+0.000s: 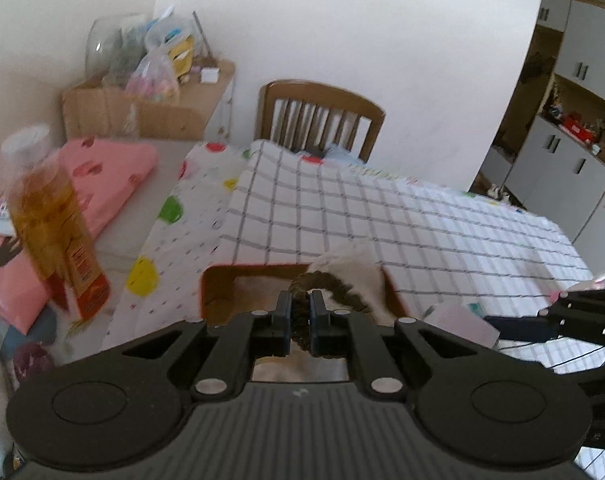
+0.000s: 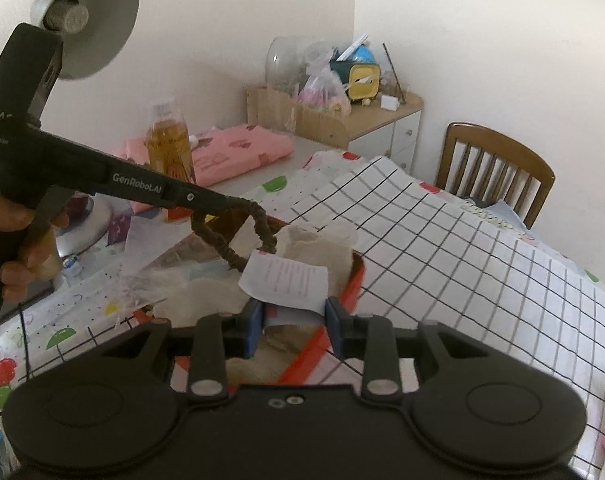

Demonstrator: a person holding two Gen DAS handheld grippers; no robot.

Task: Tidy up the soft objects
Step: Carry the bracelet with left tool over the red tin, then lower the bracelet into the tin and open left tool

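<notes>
Brand on left gripper (image 2: pixel 222 204) side: we read "GenRobot.AI" in white letters.
Upper body of the same gripper: we read "DA", the rest cut off; smaller lines beneath are illegible.
Paper tag (image 2: pixel 284 280): pink print, which we cannot read.
Bottle (image 1: pixel 56 220) label: we find red print, blurred beyond reading.

I see a wooden chair (image 1: pixel 320 114) behind the checked tablecloth (image 1: pixel 402 220), with an amber bottle (image 2: pixel 169 144) beside folded pink cloth (image 2: pixel 238 154).
</notes>
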